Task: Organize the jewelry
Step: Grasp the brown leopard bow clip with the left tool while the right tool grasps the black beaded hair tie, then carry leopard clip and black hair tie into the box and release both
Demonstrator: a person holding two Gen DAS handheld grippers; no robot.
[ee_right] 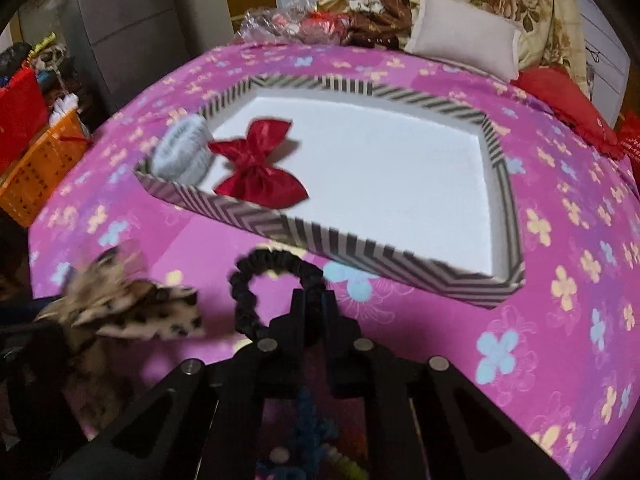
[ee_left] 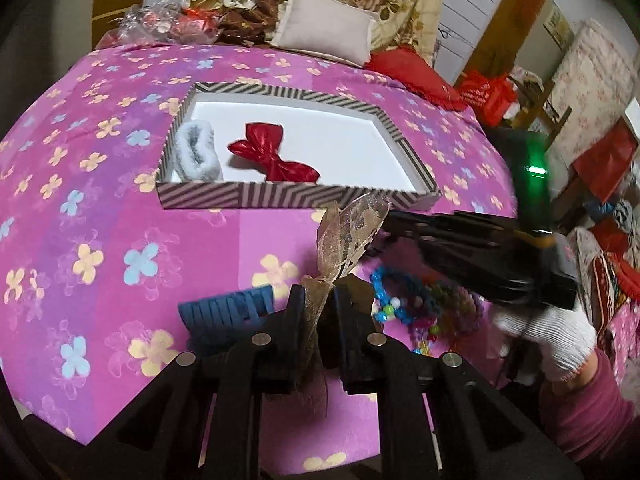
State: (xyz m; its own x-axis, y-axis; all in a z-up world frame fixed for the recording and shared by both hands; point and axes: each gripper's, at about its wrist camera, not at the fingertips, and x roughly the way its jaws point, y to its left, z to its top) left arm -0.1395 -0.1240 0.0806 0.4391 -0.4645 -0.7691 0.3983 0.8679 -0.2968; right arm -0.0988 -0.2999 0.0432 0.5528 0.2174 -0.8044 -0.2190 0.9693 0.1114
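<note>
My left gripper (ee_left: 320,304) is shut on the knot of a sheer leopard-print bow (ee_left: 352,228), which stands up between the fingers. That bow (ee_right: 132,312) appears blurred at the lower left of the right wrist view. My right gripper (ee_right: 314,304) is shut on a black scrunchie (ee_right: 256,276) just above the pink flowered bedspread. A striped box (ee_left: 296,196) with a white floor lies beyond, holding a white fuzzy scrunchie (ee_left: 198,154) and a red bow (ee_left: 276,156). The right gripper (ee_left: 384,236) reaches in from the right, held by a white-gloved hand (ee_left: 548,340).
A blue hair clip (ee_left: 228,312) lies left of my left fingers. A heap of coloured bead bracelets (ee_left: 416,308) lies to their right. A grey pillow (ee_right: 464,44) and a red cushion (ee_right: 560,92) sit at the bed's far side. An orange basket (ee_right: 36,176) stands off the left edge.
</note>
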